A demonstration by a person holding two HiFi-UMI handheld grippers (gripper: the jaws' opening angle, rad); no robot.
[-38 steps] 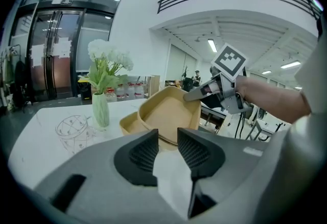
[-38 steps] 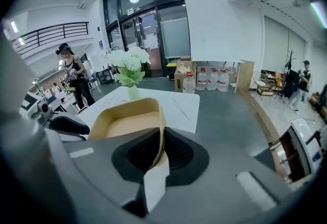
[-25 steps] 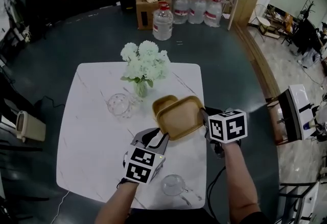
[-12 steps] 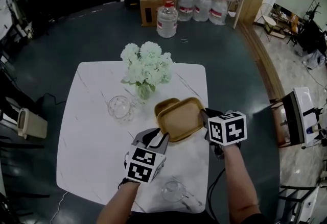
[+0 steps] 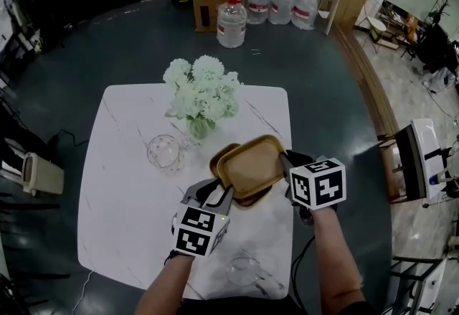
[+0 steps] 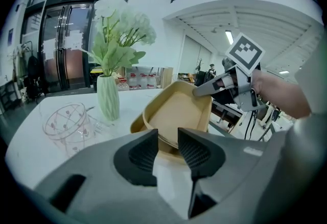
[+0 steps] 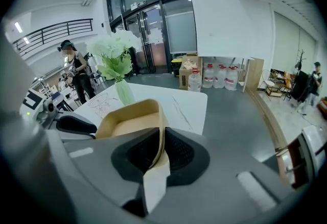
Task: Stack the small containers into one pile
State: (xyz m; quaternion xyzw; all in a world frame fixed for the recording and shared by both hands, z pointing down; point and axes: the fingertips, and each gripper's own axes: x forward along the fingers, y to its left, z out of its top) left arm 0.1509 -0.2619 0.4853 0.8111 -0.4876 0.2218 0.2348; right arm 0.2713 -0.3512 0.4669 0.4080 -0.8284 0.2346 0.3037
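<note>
**Right gripper view: top container pinched, not yet seated**

In that view we see the upper container [image 7: 130,116], a shallow tan tray. Its near wall stands between the jaws of the right gripper [image 7: 162,149]. The pads press on the wall from both sides, though the jaws have just been easing a little wider. The tray reaches forward and to the left of this gripper, tilted, with the held side higher.

Beneath it the lower container [image 5: 217,156], of the same tan, lies flat on the table [image 5: 129,199]. It pokes out past the held one on the side away from the right gripper. The two overlap but are not lined up, and we cannot tell whether they touch.

The left gripper [image 6: 167,152] points at the near rim of the pair, just ahead of its tips. Its jaws stand spread and have just been opening a touch more; nothing sits between them.

Farther ahead of the left gripper are a glass bowl [image 5: 163,151] and a vase of flowers [image 5: 199,98]. A glass cup [image 5: 242,267] sits behind it, close to the table edge.

We judge the pile about half made: one container is lifted over the other but not nested. It has yet to be squared up, lowered in and let go. Whether the glass pieces belong in the pile we cannot say.
</note>
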